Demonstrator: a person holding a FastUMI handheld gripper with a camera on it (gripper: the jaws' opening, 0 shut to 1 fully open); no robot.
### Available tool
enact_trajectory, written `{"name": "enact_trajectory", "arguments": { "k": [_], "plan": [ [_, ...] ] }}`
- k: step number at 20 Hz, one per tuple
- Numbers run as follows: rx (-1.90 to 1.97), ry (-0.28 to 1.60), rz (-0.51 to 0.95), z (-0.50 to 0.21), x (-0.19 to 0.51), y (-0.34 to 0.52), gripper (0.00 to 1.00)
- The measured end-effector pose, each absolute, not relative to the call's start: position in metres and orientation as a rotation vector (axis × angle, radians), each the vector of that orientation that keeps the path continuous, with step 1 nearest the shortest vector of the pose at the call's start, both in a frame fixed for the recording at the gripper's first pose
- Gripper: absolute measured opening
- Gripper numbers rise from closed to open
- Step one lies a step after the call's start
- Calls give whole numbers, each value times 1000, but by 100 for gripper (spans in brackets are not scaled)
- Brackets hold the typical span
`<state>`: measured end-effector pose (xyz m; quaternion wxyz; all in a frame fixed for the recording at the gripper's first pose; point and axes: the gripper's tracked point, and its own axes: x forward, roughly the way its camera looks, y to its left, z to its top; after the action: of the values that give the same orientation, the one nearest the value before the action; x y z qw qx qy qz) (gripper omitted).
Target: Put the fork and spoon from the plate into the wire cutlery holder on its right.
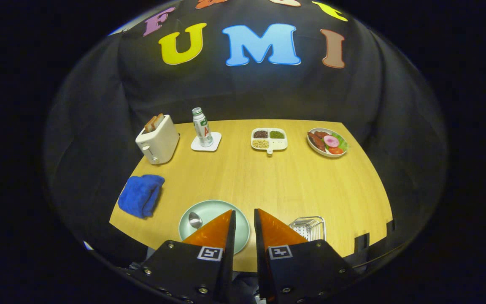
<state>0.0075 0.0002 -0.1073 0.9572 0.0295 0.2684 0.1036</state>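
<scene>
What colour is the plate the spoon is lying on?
Pale mint green. The plate shows best in the gripper view, just ahead of the left finger of the tongs.

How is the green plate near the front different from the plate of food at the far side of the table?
The green plate is pale green and lies just ahead of the hand-held gripper, partly behind its slightly parted fingers; the food plate is white and sits far beyond them. The green plate shows a spoon; the food plate carries meat, greens and tomato. Both are round and rest flat on the wooden table.
</scene>
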Motion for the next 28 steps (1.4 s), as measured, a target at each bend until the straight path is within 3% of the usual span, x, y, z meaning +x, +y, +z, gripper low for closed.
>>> {"name": "enact_trajectory", "arguments": {
  "k": [13, 28],
  "plan": [
    [-140, 805, 499, -237, 1, 101, 25],
    [-220, 1014, 590, -318, 1, 115, 25]
  ]
}}
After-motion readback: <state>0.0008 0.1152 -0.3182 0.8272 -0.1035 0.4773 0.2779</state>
